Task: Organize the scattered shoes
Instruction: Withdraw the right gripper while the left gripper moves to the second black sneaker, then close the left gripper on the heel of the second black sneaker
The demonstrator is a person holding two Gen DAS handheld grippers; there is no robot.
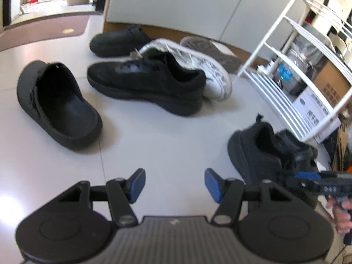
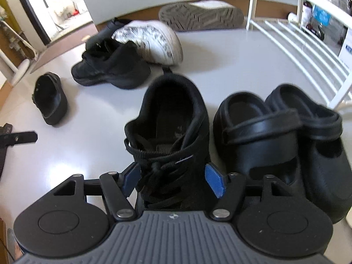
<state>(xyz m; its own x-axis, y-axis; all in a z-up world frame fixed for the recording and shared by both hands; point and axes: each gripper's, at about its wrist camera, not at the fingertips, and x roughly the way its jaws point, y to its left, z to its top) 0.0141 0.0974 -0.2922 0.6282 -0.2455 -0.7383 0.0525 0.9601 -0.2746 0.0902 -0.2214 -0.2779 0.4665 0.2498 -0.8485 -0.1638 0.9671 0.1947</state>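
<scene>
Two grippers are in play. The right gripper point(image 2: 173, 182) has its blue pads set against both sides of a laced black sneaker point(image 2: 171, 118), one pad on each flank of the laced front, so it is holding that shoe. The left gripper point(image 1: 175, 184) stands half wide with nothing between its pads, only pale floor point(image 1: 176, 145) beneath.

The held sneaker sits at the near foot of the white rack point(image 2: 308, 50), heel pointing away from the camera. Two black clogs point(image 2: 275, 136) stand side by side between that sneaker and the rack, close against the sneaker and closest to the rack's lowest bars.

Farther out from the rack, a second black sneaker point(image 2: 110, 70) rests on the floor with a white patterned shoe point(image 2: 154, 37) leaning against its far side. An overturned shoe point(image 2: 198, 17) lies sole up by the wall, just beside the rack's far corner. A lone black clog point(image 2: 50, 99) lies well apart from the rack, beyond the second sneaker. Another black clog point(image 1: 118, 39) sits near the wall, also well away from the rack. Boxes point(image 1: 316, 107) show behind the rack's bars.
</scene>
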